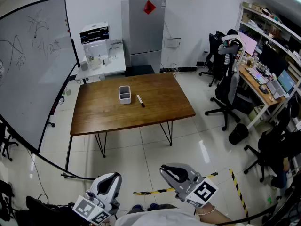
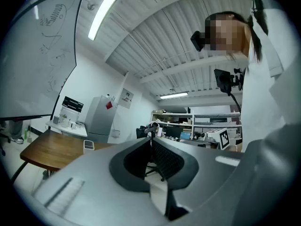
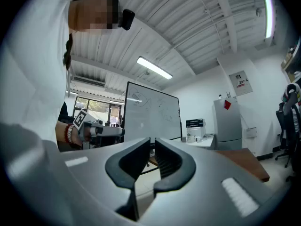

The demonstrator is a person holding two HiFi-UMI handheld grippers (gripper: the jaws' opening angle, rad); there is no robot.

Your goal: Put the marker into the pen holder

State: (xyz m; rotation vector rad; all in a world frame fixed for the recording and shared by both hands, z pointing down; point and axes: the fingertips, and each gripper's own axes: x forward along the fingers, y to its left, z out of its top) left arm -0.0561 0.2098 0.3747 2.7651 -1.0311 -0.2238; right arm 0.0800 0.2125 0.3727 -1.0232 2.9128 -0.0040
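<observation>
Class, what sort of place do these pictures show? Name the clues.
Most likely an office workroom: a whiteboard on the left, a desk with monitors and office chairs along the right wall, a wooden table in the middle.

Office, whiteboard point(image 1: 33, 65), desks point(image 1: 257, 84) with monitors point(image 1: 273, 59), swivel chairs point(image 1: 230, 94)

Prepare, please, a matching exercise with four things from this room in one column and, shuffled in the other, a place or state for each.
Things:
1. marker
2. pen holder
3. whiteboard
4. fridge

Places or states:
A. tall and grey, beyond the far edge of the table
B. lying flat on the table
C. white, standing upright on the table
D. to the left of the table, with scribbles on it

Pairs: 1-B, 2-C, 3-D, 4-A
</observation>
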